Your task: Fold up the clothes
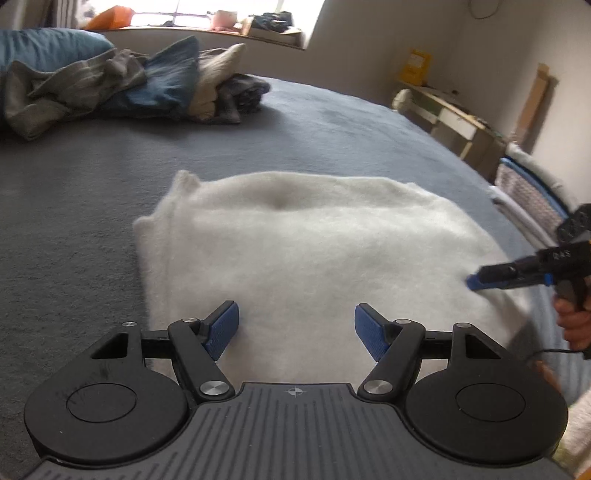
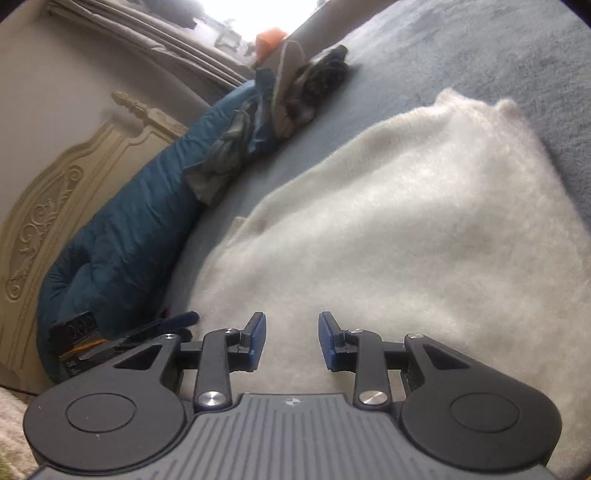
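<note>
Left wrist view: my left claw [image 1: 296, 330] hovers over the near edge of the fluffy white folded garment [image 1: 314, 251], jaws well apart, nothing between them.
Right wrist view: my right claw [image 2: 291, 338] sits low over the same white garment [image 2: 388, 240], jaws partly open and holding nothing.
Garment: lies folded flat on the grey-blue bed cover [image 1: 92, 177], near my edge of the bed.
Other things: a heap of unfolded grey, blue and beige clothes [image 1: 122, 85] lies well apart from it at the far side, beside a teal pillow [image 2: 122, 236].
In the way: nothing lies between either claw and the garment.
Containers: a mesh-sided laundry basket [image 1: 528, 192] stands off the bed; its contents are hidden.
Room: a carved cream headboard [image 2: 55, 206], a bright window sill [image 1: 207, 31] with clutter, a pale wooden desk [image 1: 454, 118].
</note>
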`<state>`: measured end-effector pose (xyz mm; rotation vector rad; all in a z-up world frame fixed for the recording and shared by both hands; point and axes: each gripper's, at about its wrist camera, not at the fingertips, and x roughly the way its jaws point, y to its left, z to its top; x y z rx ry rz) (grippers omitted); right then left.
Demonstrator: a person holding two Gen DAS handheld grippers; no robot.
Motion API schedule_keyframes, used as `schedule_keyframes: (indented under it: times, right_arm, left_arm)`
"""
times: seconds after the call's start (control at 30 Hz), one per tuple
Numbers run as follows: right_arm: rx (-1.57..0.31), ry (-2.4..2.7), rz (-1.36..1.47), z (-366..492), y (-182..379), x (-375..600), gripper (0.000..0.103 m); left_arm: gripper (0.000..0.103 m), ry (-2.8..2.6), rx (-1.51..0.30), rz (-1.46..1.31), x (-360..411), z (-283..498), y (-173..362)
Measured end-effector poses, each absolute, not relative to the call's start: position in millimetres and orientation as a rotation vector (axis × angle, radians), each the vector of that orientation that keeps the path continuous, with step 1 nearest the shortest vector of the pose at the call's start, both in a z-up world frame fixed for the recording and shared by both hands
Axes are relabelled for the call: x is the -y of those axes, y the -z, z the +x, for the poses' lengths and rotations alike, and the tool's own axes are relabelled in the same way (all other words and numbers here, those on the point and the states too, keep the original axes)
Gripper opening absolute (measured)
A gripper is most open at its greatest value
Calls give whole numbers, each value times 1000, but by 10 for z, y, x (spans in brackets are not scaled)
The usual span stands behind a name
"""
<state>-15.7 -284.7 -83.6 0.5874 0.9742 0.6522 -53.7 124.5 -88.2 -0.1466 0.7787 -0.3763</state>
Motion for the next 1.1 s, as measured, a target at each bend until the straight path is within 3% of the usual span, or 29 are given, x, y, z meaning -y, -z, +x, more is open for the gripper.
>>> schedule_keyframes:
  times: [0.03,0.1,0.2,0.3,0.43,0.63,0.77,0.83,0.97,1.1]
  right_arm:
    - [-973,-618,571,-178,869,2907,16]
    - [-945,-516,626,-277,880,3267,13]
    - [-899,-326,829,-405,922,3891,15]
    - [-803,-269,993,-447,885,4185,16]
    - [-801,-431,932,-184,747,3741,17]
    - [-948,-556,738,214,932,2856,17]
    - [-849,-337,957,198,1107,3408,7]
    - [-744,-205,1046,117,1081,3680,9]
    - [-704,-243,939,157,861,3543,11]
    - [-803,-384,554,352,664,2726,12]
  left_arm:
    - [60,359,-775,-149,-1285,-545,901]
    - [60,342,-767,-149,-1386,-611,844]
    - [62,310,-765,-130,-1471,-651,742]
    - [73,269,-747,-99,-1446,-620,636]
    - [76,288,-730,-98,-1195,-414,573]
    - [76,216,-776,-70,-821,-30,667]
    - [76,90,-844,-80,-982,58,714]
    - [75,73,-859,-102,-1047,84,702]
    - [78,67,-875,-109,-969,176,671]
    - [81,50,-902,-86,-797,267,699]
